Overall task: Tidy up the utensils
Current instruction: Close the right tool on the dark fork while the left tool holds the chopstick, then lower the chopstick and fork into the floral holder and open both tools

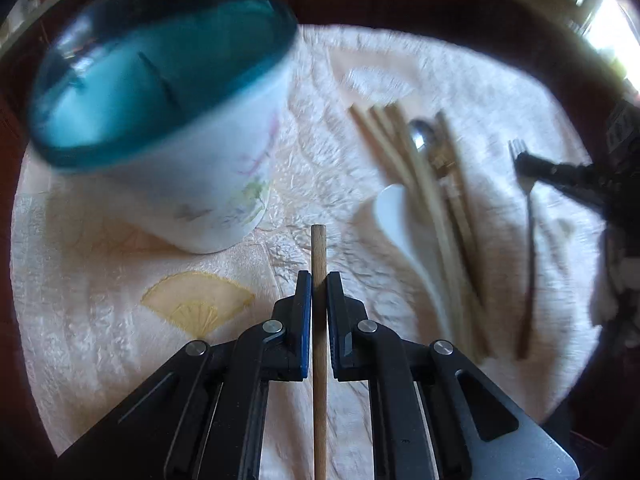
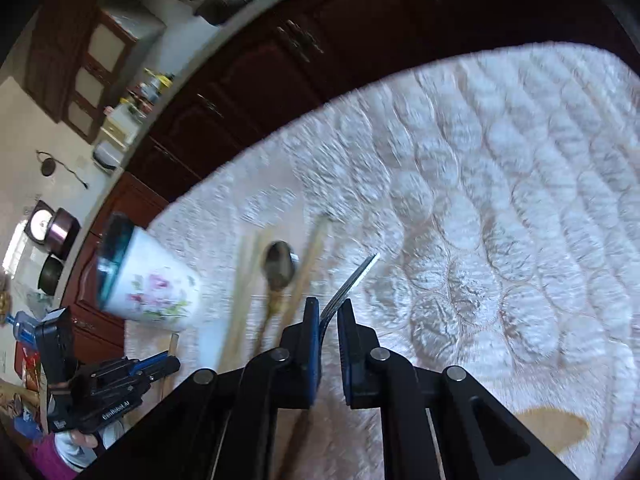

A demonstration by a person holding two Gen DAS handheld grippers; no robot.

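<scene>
My left gripper is shut on a wooden chopstick that sticks out past the fingertips, pointing toward the base of a white flowered cup with a teal inside. The cup stands up and to the left of it. My right gripper is shut on the neck of a dark metal fork, tines pointing away. In the left wrist view the right gripper shows at the far right, on the fork. Between them lie several chopsticks, a metal spoon and a white ceramic spoon.
A cream quilted cloth with yellow fan patterns covers the round table. Dark wooden cabinets stand behind the table's far edge. In the right wrist view the cup and the left gripper are at the lower left.
</scene>
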